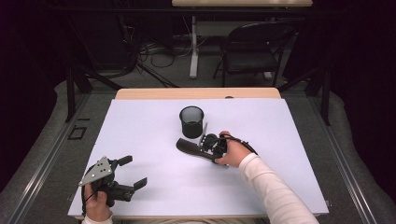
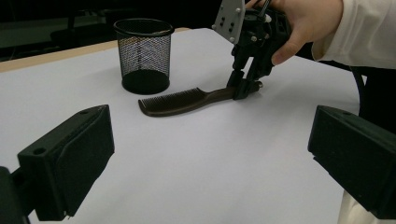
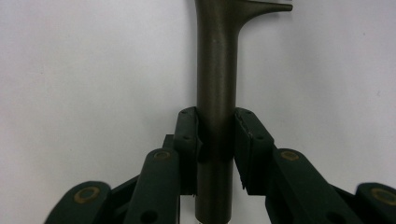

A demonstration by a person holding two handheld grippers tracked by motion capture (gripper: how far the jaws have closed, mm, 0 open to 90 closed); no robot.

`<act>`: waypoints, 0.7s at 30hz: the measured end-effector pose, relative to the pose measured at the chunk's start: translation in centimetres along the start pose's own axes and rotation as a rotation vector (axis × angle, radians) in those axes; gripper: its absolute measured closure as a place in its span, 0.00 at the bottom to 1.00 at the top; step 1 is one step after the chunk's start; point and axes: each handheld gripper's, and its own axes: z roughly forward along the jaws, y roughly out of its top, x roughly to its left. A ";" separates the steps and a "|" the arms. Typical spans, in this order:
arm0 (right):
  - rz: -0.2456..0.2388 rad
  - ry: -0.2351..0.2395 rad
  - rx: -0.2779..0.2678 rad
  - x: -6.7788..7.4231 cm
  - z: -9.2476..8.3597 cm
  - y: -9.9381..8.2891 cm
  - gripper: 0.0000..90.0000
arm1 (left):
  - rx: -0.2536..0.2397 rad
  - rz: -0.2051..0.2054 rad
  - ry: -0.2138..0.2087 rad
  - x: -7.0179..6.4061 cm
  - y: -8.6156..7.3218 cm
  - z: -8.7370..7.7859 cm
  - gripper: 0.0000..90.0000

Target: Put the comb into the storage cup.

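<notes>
A dark comb (image 1: 189, 147) lies flat on the white table top (image 1: 140, 121), just in front of a black mesh cup (image 1: 192, 122). My right gripper (image 1: 204, 150) points down at the comb's handle and is shut on it. In the right gripper view both pads (image 3: 189, 135) press against the sides of the handle (image 3: 215, 70). The left gripper view shows the comb (image 2: 177, 101) with its teeth end beside the cup (image 2: 144, 53) and the right gripper (image 2: 243, 88) clamped on the handle end. My left gripper (image 1: 133, 171) sits at the table's near left corner, open, nothing between its jaws.
The table's wooden far edge (image 1: 196, 93) runs behind the white sheet. On the floor beyond it stand a dark chair (image 1: 254, 49) and a white table leg (image 1: 194, 51), with cables lying around them. Dark frame bars flank the table at both sides.
</notes>
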 end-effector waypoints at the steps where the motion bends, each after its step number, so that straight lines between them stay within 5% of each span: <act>1: 0.000 0.000 0.000 0.0 0.0 0.0 0.81 | 0.000 0.000 0.000 0.0 0.0 0.0 0.00; 21: 0.005 -0.003 -0.022 0.1 0.0 -0.2 0.81 | 0.001 0.001 0.000 0.0 0.0 0.0 0.01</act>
